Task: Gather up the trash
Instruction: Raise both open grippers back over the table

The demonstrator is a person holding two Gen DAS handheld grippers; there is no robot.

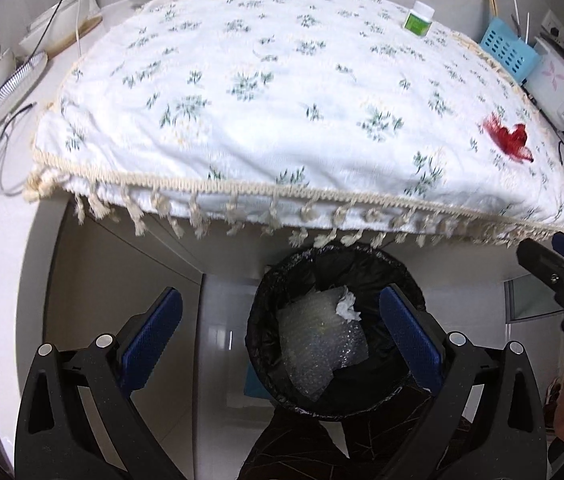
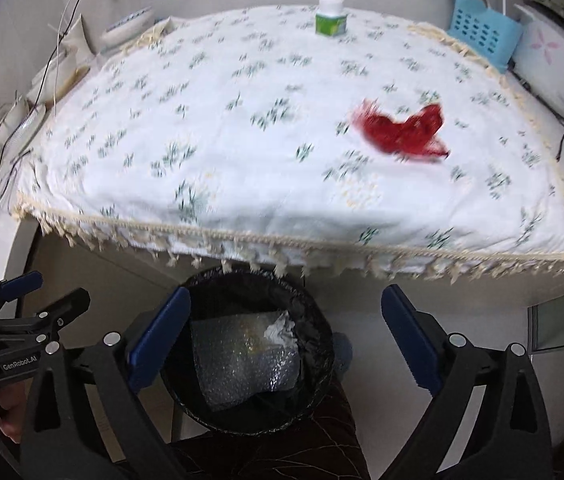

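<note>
A black-lined bin (image 1: 266,308) (image 2: 322,320) stands on the floor below the table's front edge. It holds bubble wrap (image 1: 318,344) (image 2: 242,360) and a crumpled white tissue (image 1: 347,306) (image 2: 280,330). A red crumpled wrapper (image 1: 508,138) (image 2: 402,130) lies on the floral tablecloth (image 1: 262,92) (image 2: 242,140) at the right. A small white bottle with a green label (image 1: 419,18) (image 2: 331,18) stands at the far edge. My left gripper (image 1: 282,340) is open and empty above the bin. My right gripper (image 2: 286,336) is open and empty above the bin too.
A blue basket (image 1: 508,50) (image 2: 482,28) and a white rice cooker (image 1: 562,80) (image 2: 554,64) sit at the right of the table. Cables, a bowl and a striped item (image 1: 14,80) lie on the counter at the left. A dark patterned seat (image 2: 282,448) is below the bin.
</note>
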